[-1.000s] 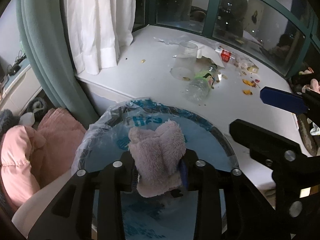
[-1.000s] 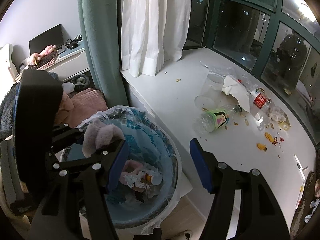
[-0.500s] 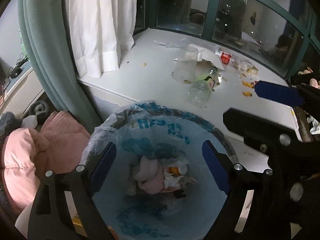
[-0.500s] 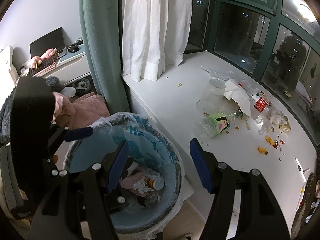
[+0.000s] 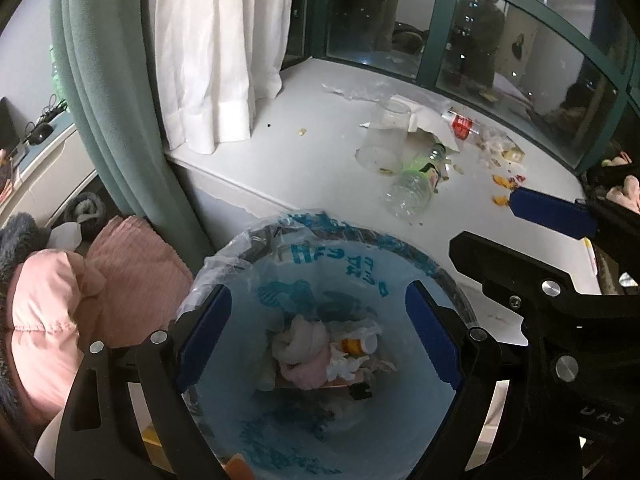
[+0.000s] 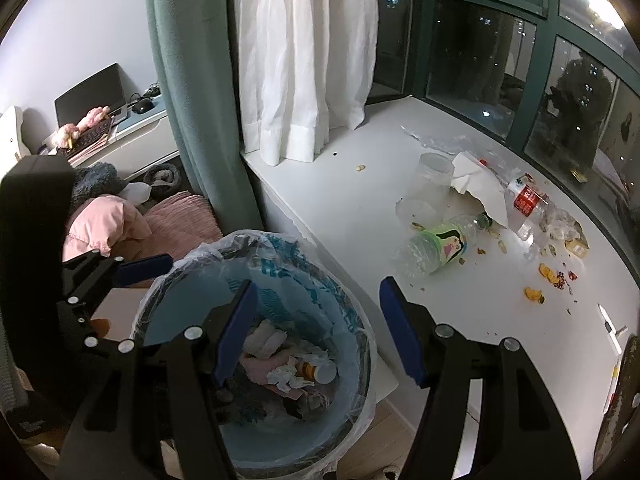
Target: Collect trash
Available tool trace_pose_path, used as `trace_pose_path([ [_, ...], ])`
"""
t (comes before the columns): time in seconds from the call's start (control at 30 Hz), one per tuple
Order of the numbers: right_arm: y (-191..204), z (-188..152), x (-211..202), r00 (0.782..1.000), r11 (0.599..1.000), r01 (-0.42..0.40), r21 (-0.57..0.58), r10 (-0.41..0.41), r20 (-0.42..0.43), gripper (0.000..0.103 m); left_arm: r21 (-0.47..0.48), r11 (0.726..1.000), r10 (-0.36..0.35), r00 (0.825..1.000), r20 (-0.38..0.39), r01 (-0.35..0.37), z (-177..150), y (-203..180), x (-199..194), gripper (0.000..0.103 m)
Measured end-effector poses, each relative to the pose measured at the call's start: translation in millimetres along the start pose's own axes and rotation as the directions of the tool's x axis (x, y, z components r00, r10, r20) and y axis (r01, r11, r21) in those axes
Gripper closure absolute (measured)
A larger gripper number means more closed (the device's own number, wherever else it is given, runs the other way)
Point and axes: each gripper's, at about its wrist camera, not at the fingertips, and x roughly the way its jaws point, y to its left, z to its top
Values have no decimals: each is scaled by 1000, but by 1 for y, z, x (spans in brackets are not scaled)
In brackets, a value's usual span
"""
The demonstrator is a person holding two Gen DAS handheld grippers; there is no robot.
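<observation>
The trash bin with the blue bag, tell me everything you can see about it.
The trash bin is round and dark-rimmed, lined with a thin pale blue plastic bag printed with darker blue lettering, its edge crumpled over the rim. It stands upright on the floor against the white window ledge. Inside lie pinkish fabric, crumpled tissue and a small orange bottle.

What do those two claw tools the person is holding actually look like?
Both are black plastic. The left gripper and right gripper each have two angular fingers studded with silver screws and tipped with flat blue pads. No cables, hands or sleeves show.
</observation>
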Motion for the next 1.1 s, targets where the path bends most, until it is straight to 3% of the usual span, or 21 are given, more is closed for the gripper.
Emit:
trace_pose_path([
  [0.1, -6, -1, -2, 1000, 1000, 11, 29, -12, 14, 17, 5, 1000, -1, 1000, 4, 1, 1, -2, -1, 17],
  [0.13, -8, -1, -4, 999, 999, 17, 36, -18, 26, 16, 9, 1000, -2, 1000, 9, 2, 1, -3, -2, 17],
  [0.83, -23, -4, -15, 997, 998, -11, 67, 6, 76, 14, -16, 998, 60, 997, 39, -59, 7, -4, -19, 13],
  [1.1, -26, -1, -19, 995, 997, -11, 75, 4, 99, 14, -40, 998, 41, 996, 75, -38, 9, -3, -26, 11],
])
